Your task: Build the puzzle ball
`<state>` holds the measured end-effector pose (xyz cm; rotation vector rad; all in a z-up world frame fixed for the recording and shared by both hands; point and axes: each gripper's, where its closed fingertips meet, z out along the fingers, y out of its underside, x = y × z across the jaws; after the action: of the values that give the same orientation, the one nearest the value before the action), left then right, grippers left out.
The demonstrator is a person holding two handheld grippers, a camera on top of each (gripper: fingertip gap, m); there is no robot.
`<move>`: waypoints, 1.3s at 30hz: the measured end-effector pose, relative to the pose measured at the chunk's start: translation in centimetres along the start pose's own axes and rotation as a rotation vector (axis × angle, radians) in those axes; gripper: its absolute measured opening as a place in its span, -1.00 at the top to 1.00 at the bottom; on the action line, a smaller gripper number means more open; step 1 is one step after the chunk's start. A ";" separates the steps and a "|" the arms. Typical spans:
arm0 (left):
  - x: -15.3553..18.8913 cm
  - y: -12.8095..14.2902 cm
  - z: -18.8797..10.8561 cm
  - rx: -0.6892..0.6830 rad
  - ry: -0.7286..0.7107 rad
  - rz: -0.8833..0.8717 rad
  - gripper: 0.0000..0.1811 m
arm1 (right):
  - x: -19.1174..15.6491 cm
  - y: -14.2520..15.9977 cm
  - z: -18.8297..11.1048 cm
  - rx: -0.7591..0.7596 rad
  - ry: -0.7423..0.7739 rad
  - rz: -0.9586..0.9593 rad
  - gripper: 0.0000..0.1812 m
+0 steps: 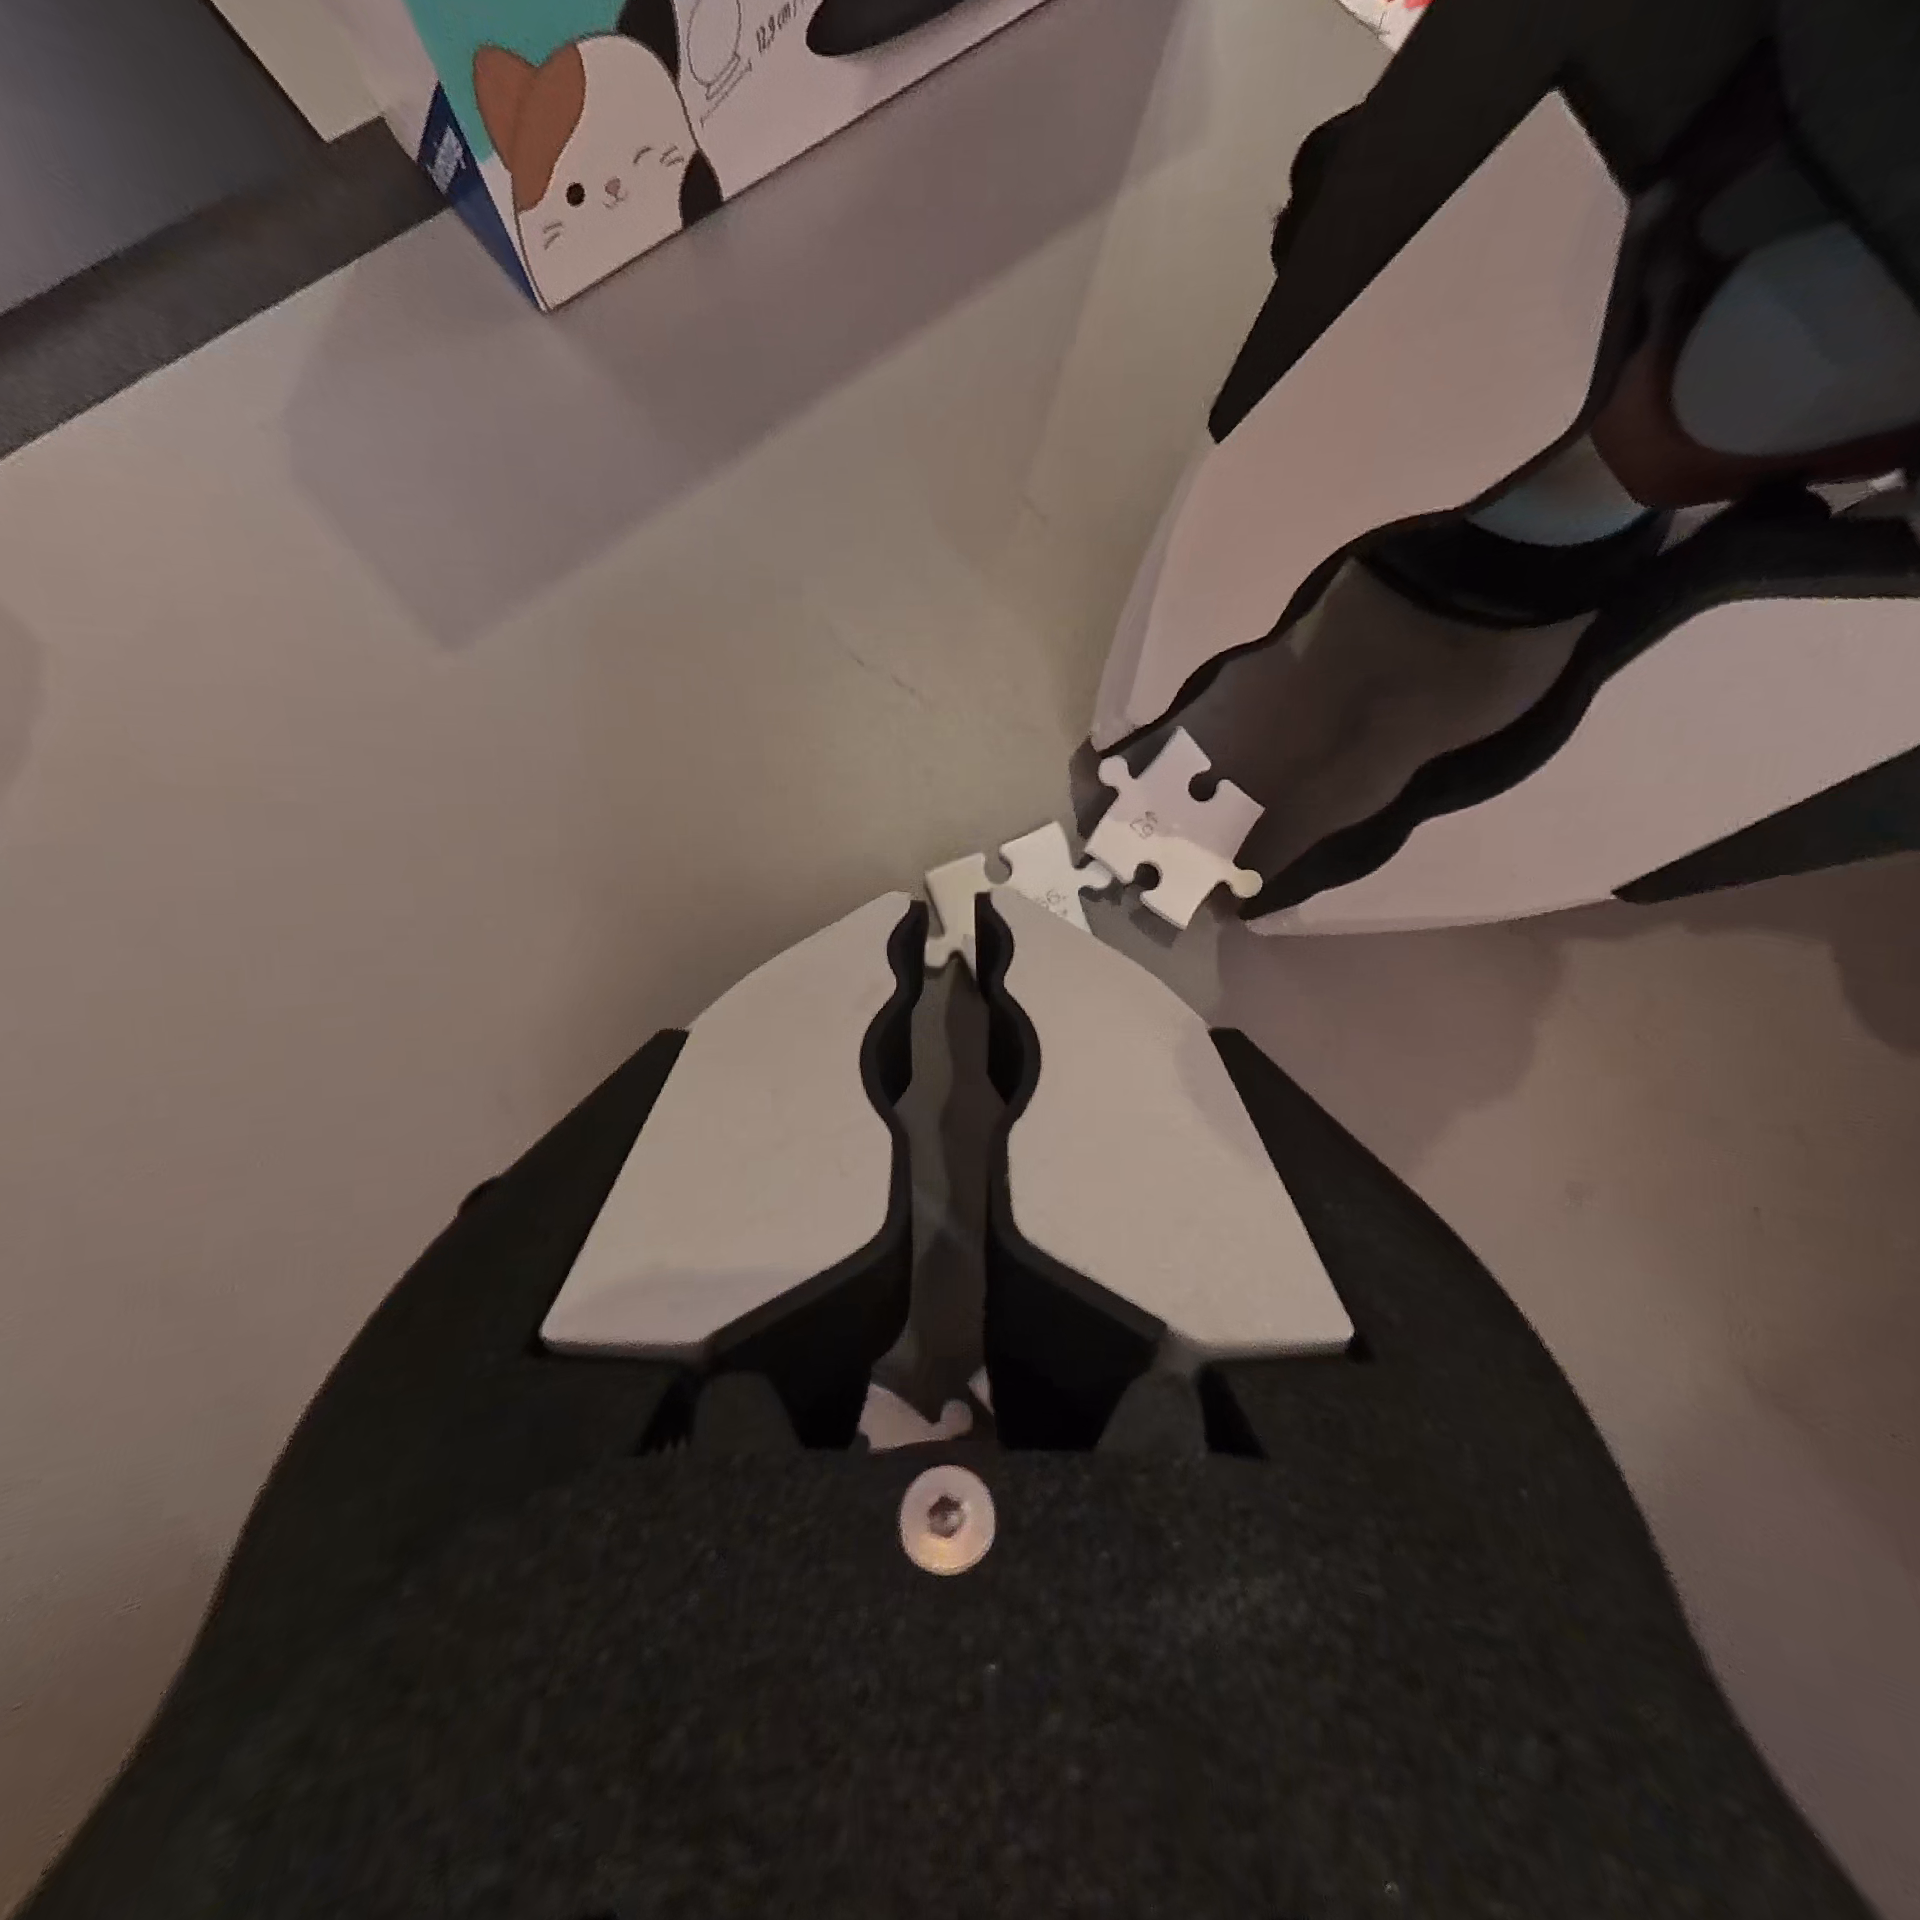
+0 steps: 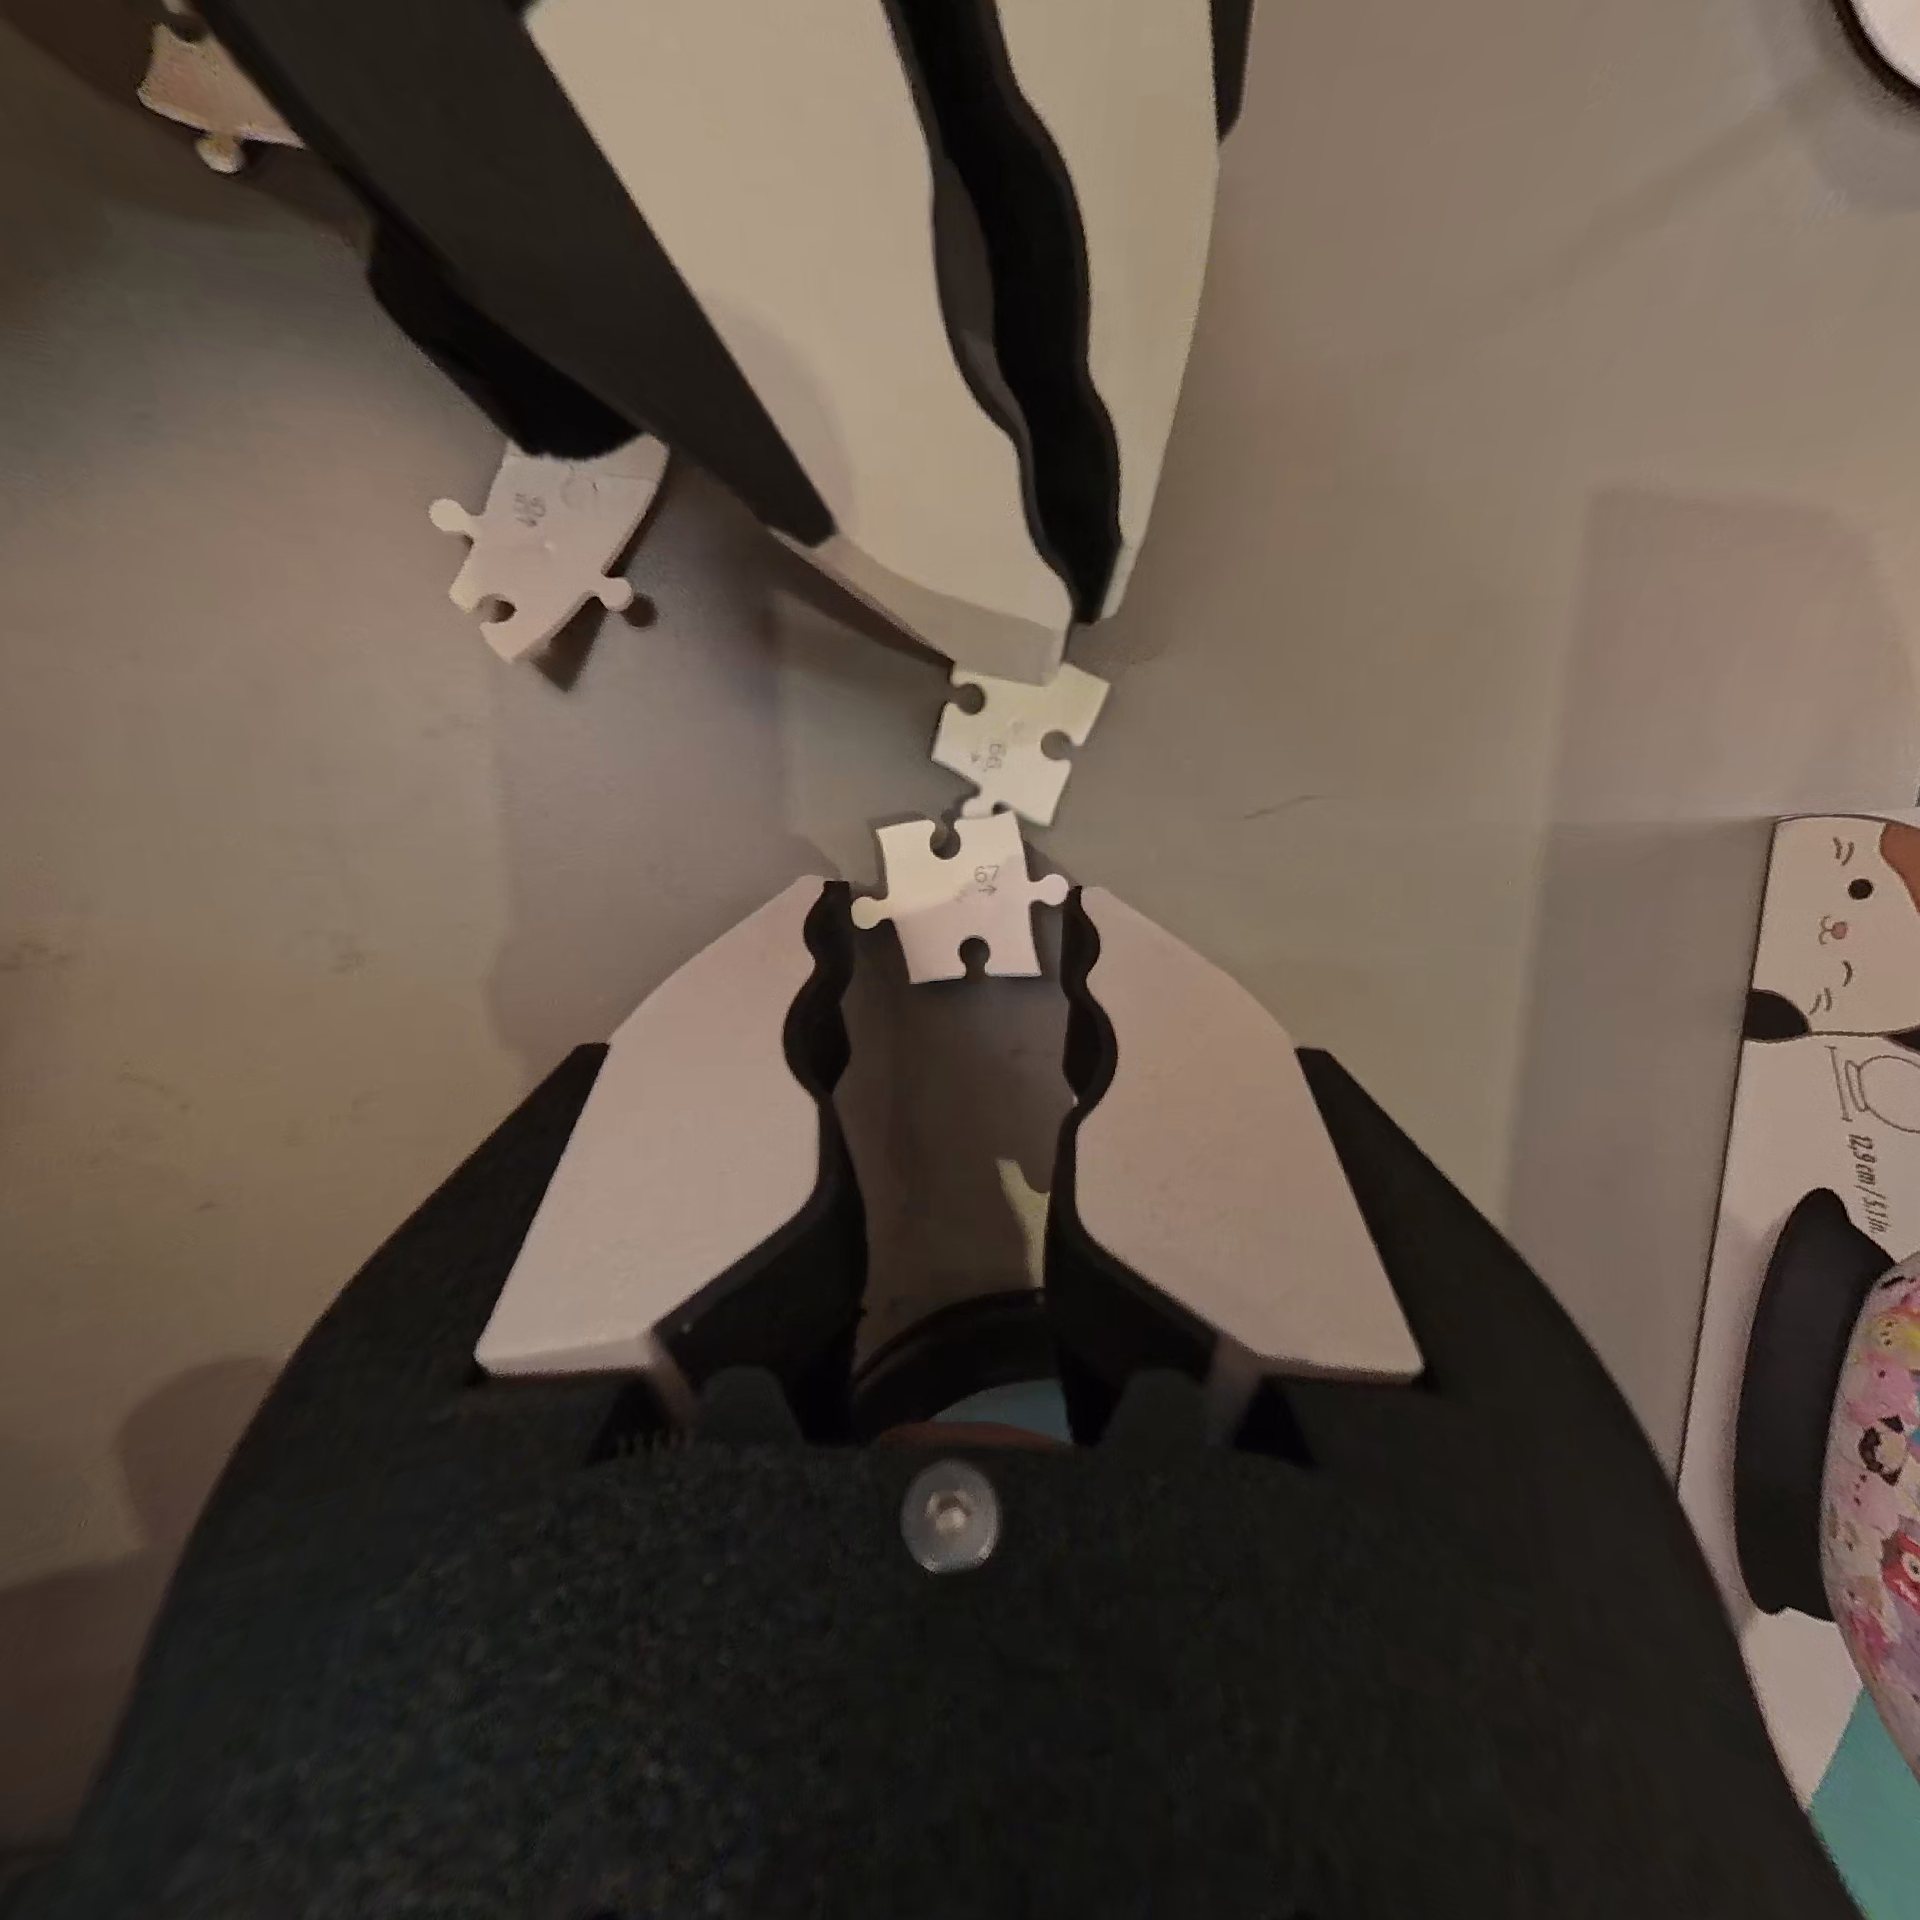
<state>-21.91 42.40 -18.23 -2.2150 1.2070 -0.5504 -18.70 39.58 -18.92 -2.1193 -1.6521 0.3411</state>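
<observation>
Step in hand, as judged: join two white puzzle pieces held edge to edge, just above counter

- Left tongs, centre frame: clamped on first piece, edgewise
- Right tongs, centre frame: clamped across second piece, fingers on its side tabs
- Pieces touching, tab near socket, not seated; slightly skewed
- Advice: square the edges, keep both grips firm, press tab straight in, no twist
- Spare piece left of frame; box upper left, well apart
</observation>
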 end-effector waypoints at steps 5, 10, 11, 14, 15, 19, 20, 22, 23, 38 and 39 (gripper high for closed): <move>0.2 0.3 0.9 -0.029 0.007 0.016 0.95 | 0.5 0.1 -0.3 -0.001 0.026 0.013 0.58; 0.1 0.4 0.9 -0.029 0.008 0.000 1.00 | 1.1 -0.1 0.1 0.005 0.047 0.023 0.58; 0.1 0.5 0.9 -0.029 0.009 -0.008 1.00 | 1.0 -0.1 0.1 0.006 0.042 0.024 0.58; 0.2 0.5 0.8 -0.016 0.023 -0.035 0.99 | 0.9 0.2 0.4 -0.002 0.043 0.031 0.58; 0.2 0.5 0.8 -0.011 0.027 -0.040 0.99 | 0.9 0.3 0.5 -0.008 0.046 0.035 0.58; 0.6 0.7 0.5 -0.006 0.032 -0.048 0.98 | 0.9 0.4 0.5 -0.003 0.038 0.060 0.58; 0.7 0.8 0.4 -0.006 0.031 -0.045 0.97 | 0.9 0.4 0.5 -0.003 0.038 0.062 0.58; 0.8 0.8 0.3 -0.005 0.026 -0.044 0.96 | 0.9 0.4 0.5 -0.012 0.035 0.061 0.58; 0.8 0.8 0.2 -0.003 0.026 -0.046 0.96 | 0.9 0.4 0.5 -0.017 0.034 0.060 0.58; 1.2 1.2 0.2 -0.006 0.046 -0.063 0.95 | 0.4 -0.2 -0.4 0.018 -0.017 0.121 0.57; 1.2 1.3 0.2 -0.005 0.048 -0.064 0.95 | 0.3 0.0 -0.4 0.013 -0.021 0.129 0.57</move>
<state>-21.98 40.84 -19.10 -2.2630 1.1660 -0.6303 -18.45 39.82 -18.49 -2.2250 -1.5235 0.4138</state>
